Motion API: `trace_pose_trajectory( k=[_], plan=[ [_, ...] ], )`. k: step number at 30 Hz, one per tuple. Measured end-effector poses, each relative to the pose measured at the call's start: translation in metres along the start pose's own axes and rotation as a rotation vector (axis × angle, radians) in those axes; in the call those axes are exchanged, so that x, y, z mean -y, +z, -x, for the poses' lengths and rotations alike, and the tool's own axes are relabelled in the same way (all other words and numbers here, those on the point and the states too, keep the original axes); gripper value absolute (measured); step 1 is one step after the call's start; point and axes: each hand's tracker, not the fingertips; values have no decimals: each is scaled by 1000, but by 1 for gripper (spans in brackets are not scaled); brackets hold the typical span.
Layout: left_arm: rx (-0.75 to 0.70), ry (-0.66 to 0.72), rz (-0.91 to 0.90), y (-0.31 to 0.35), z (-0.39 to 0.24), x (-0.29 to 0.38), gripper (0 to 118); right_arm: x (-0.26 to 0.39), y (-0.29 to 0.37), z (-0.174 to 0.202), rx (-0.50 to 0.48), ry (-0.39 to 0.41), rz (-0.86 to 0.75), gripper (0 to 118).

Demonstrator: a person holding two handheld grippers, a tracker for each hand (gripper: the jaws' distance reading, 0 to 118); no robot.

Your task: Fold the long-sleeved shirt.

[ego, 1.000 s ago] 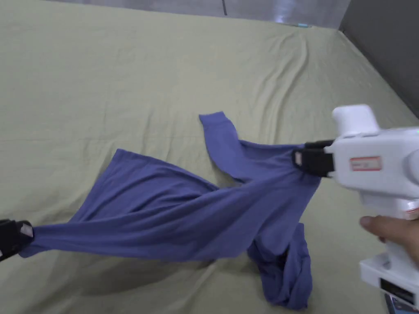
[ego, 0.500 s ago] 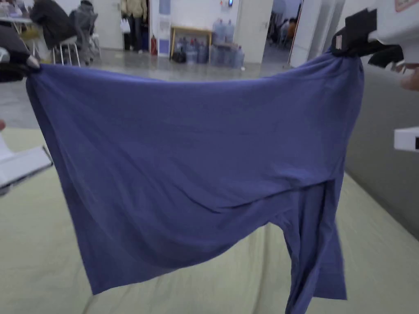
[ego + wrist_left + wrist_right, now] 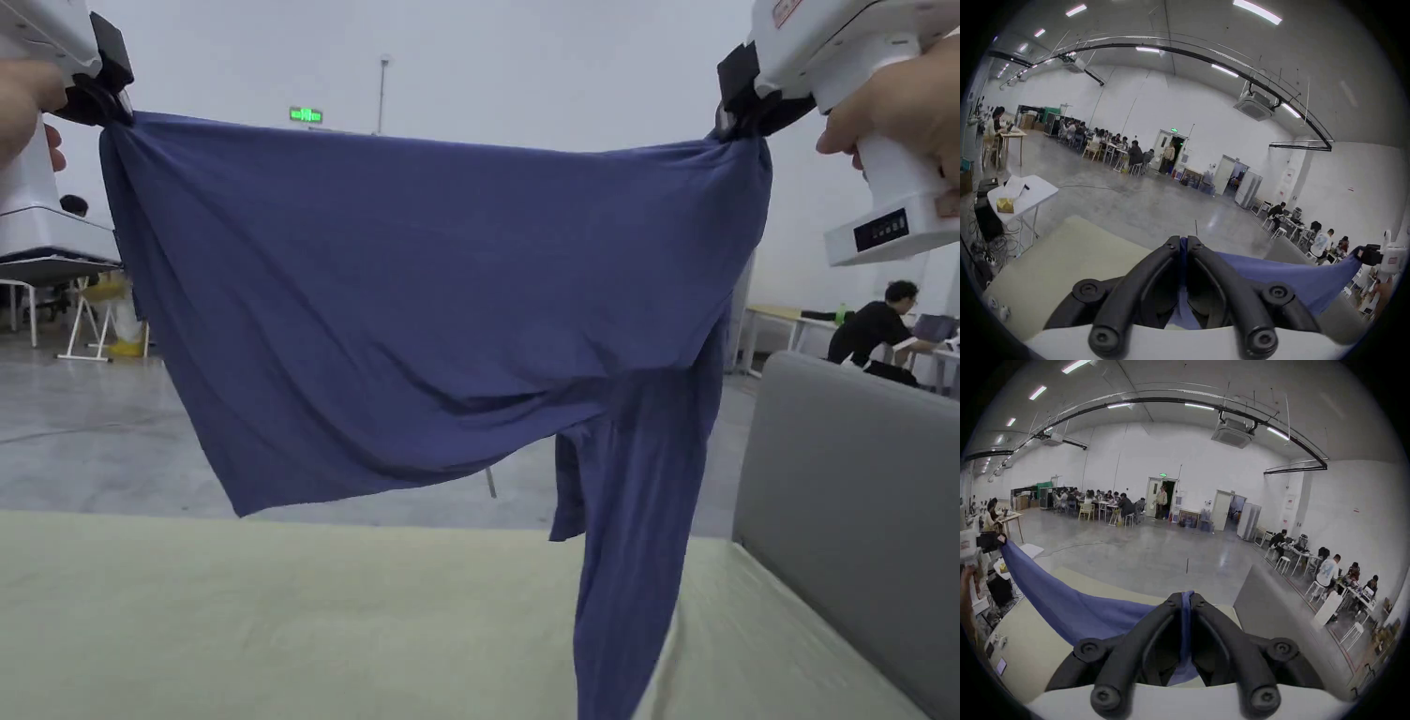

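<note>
The pale green bed [image 3: 281, 619] lies along the frame's bottom. Above it the blue long-sleeved shirt [image 3: 431, 300] hangs mid-frame, one sleeve dangling lower right. Left claw [image 3: 105, 92], upper left, and right claw [image 3: 741, 103], upper right, each clench a corner. Best lowered evenly, kept taut. No containers visible.

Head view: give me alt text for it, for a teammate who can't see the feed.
A blue long-sleeved shirt hangs spread in the air, its upper edge pinched by the left gripper at one corner and the right gripper at the other. One sleeve dangles at the right over a pale green bed; a grey panel stands at its right.
</note>
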Motion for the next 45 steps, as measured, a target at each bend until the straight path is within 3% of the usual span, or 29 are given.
trace_pose_trajectory(
  k=[6,13,19,25,31,37,45],
  plan=[
    [10,-61,59,-38,18,41,1,54,-59,17,-26,22,85,8],
    [-37,-23,299,-72,90,185,1,246,-124,60,-137,-16,284,8],
    [-30,-38,495,-38,146,343,1,431,-126,99,-256,-43,462,8],
    [-57,-60,674,54,198,465,1,568,-51,121,-319,-114,592,8],
    [-73,-18,769,169,241,527,1,653,54,139,-315,-158,657,8],
    [-82,10,851,259,263,559,1,714,126,146,-300,-281,741,7],
    [-110,7,913,320,273,586,1,741,172,139,-291,-269,814,7]
  ],
)
